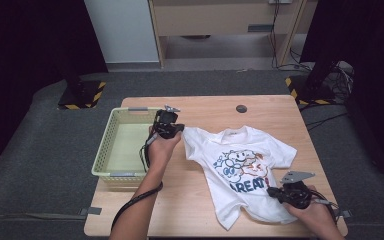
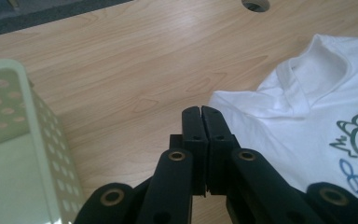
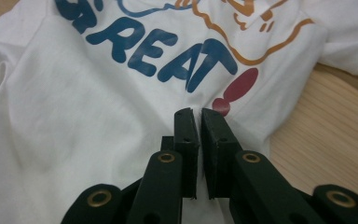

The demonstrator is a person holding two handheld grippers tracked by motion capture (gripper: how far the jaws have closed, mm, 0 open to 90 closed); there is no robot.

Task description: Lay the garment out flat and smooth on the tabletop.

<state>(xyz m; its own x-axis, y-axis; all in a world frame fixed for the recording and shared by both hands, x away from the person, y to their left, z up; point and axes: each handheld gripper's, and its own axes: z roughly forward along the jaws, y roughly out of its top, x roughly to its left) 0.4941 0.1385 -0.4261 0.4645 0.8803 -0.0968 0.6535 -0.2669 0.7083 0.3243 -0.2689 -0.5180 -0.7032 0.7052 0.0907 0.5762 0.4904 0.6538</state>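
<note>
White child's T-shirt (image 1: 242,170) spread face up on the right half of the wooden table (image 1: 205,107), collar toward the far edge, hem toward the near edge, blue "GREAT" lettering and a red exclamation mark under a blue and orange cartoon print. Slightly rumpled, with the lower left corner twisted.

Left gripper (image 2: 201,112) just off the shirt's left sleeve, jaws pressed flat together with nothing between them, tips over bare wood beside the sleeve's edge. Right gripper (image 3: 195,113) at the shirt's lower right edge, over the white fabric just below the exclamation mark, jaws nearly closed with a thin slit left, gripping nothing visible.

Pale green perforated plastic basket (image 1: 111,131) on the left part of the table, close beside the left hand (image 1: 162,147). Small round grommet hole (image 1: 241,108) in the tabletop near the far edge.
</note>
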